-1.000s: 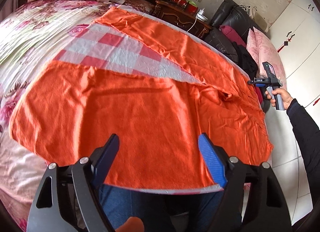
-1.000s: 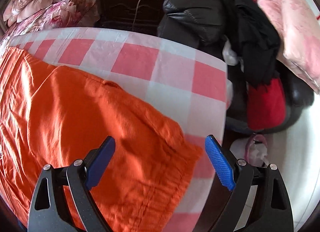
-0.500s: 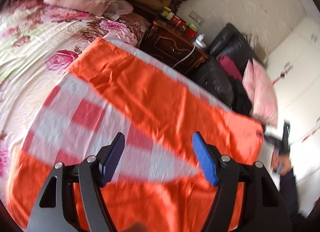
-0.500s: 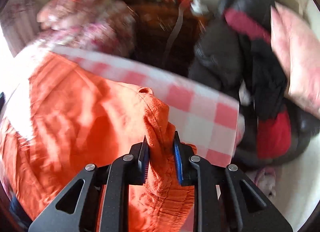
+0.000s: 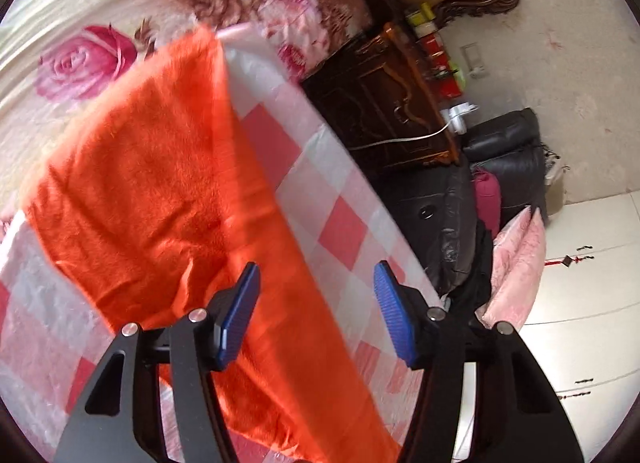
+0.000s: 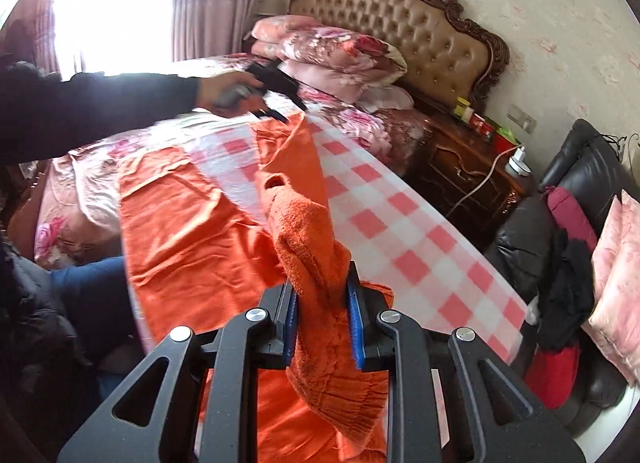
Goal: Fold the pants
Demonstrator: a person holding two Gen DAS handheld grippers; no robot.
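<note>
Gripping a bunched end of the soft, floppy orange pants on the checked cloth, right tongs pinch tight; left tongs, closing but still apart, hover over a leg edge, best grabbed there.

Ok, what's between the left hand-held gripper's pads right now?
In the left wrist view, the orange pants show between the left hand-held gripper pads, unpinched; jaws were just closing.

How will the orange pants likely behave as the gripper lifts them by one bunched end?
Probably floppy: the orange pants bunch and sag around the right gripper, which is clamped on the ribbed end. Likely grippy, not slippery, given the fuzzy weave. The trailing leg may drag across the checkered cloth.
</note>
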